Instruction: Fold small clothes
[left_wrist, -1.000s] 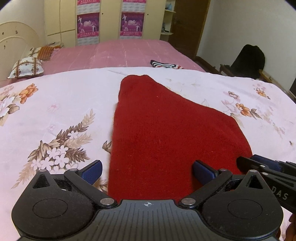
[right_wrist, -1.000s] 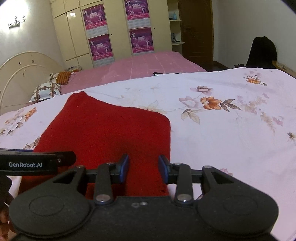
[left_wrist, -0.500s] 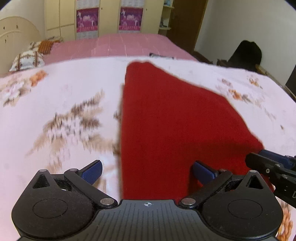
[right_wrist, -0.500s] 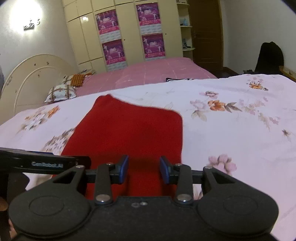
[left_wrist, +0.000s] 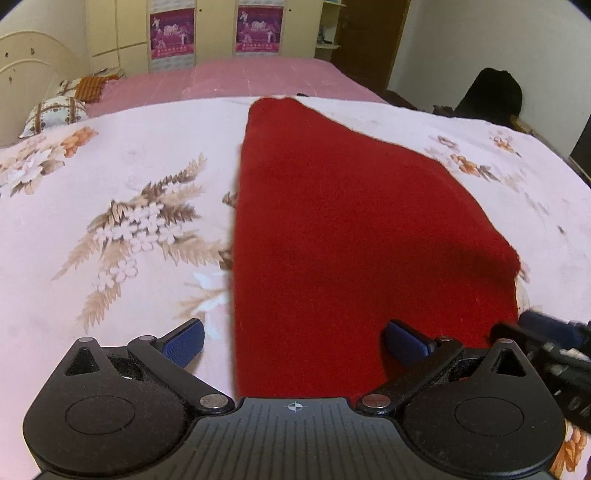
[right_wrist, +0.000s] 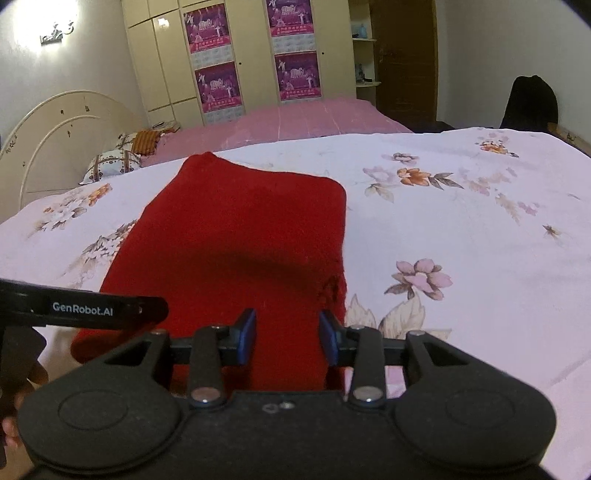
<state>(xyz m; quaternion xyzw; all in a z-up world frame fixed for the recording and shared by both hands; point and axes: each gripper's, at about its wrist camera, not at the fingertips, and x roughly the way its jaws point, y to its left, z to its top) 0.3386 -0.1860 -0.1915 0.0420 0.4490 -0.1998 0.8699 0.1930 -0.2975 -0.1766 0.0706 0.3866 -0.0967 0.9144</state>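
A red knit garment (left_wrist: 351, 229) lies flat on the floral bedspread (left_wrist: 110, 192), narrowing toward its far end. It also shows in the right wrist view (right_wrist: 236, 236). My left gripper (left_wrist: 295, 343) is open wide just above the garment's near left edge, one blue pad over the sheet and one over the cloth. My right gripper (right_wrist: 288, 338) is open over the garment's near right corner, holding nothing. The right gripper's tip (left_wrist: 546, 332) shows at the right of the left wrist view.
The bedspread (right_wrist: 461, 229) stretches wide to the right. A second bed with a pink cover (right_wrist: 303, 118) and pillows (right_wrist: 110, 166) lies behind. A wardrobe with posters (right_wrist: 255, 62) stands at the back. A dark bag (right_wrist: 532, 99) sits at far right.
Both grippers have lifted and drawn back a little over the garment's near edge; the views now look down from slightly higher. The garment has stayed flat. Both grippers stay open.
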